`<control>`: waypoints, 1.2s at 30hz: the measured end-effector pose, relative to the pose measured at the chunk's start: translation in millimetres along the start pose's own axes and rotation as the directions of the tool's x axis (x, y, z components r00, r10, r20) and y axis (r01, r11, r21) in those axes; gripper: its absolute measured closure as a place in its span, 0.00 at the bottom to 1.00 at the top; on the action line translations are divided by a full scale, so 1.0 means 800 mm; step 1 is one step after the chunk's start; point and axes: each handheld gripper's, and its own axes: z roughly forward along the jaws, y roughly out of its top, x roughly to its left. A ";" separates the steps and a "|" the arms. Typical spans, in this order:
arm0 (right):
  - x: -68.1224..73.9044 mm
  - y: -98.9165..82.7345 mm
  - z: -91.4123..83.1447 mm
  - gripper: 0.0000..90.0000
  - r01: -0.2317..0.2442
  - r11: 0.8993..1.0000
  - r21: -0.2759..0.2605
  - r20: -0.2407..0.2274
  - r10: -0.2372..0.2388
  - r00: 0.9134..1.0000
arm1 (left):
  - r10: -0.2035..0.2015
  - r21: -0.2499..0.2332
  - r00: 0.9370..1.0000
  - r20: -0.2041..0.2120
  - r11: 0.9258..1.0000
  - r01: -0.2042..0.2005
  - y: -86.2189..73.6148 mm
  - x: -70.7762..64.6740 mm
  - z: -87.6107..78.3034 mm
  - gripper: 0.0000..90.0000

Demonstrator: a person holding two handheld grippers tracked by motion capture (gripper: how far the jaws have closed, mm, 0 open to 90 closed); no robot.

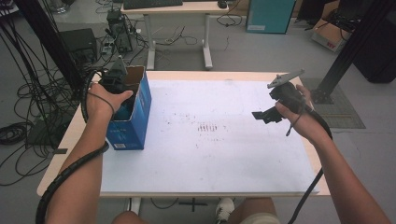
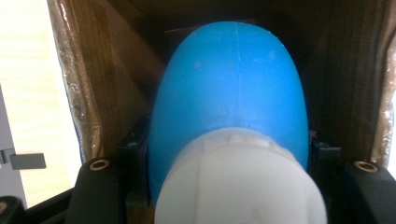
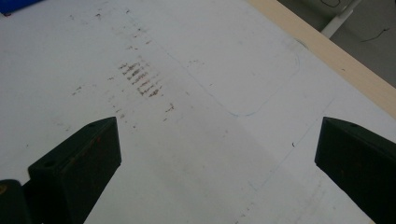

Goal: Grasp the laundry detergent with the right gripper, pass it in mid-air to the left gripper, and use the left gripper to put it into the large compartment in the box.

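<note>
Left claw [image 1: 122, 93] grips a smooth, likely slippery blue bottle [image 2: 229, 93] by its shoulders inside the box [image 1: 135, 114]; right claw [image 3: 217, 154] gapes wide.

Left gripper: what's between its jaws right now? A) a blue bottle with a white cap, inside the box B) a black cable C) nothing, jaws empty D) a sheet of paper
A: in the left gripper view the left gripper has its jaws clamped on either side of a blue bottle with a white cap, brown walls of the box around it.
</note>
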 end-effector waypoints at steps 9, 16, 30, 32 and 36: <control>0.001 0.001 0.001 0.00 0.005 1.000 0.003 -0.001 -0.005 1.000 | 0.000 0.000 1.000 0.002 1.000 0.000 0.000 0.000 0.000 0.41; 0.001 0.001 0.002 0.00 0.003 1.000 0.002 -0.004 -0.003 1.000 | 0.000 -0.003 1.000 0.005 1.000 0.000 0.000 0.000 0.001 0.40; 0.002 0.002 0.002 0.00 0.004 1.000 -0.011 -0.007 -0.004 1.000 | 0.002 -0.024 1.000 0.007 1.000 -0.002 -0.004 -0.001 -0.023 0.32; 0.002 0.002 0.002 0.00 0.007 1.000 -0.013 -0.008 -0.007 1.000 | 0.010 -0.028 1.000 -0.002 1.000 -0.010 -0.005 -0.002 -0.028 0.31; 0.003 0.004 0.002 0.00 0.006 1.000 -0.013 -0.009 -0.006 1.000 | 0.017 -0.034 1.000 -0.002 0.999 -0.017 -0.009 -0.005 -0.037 0.30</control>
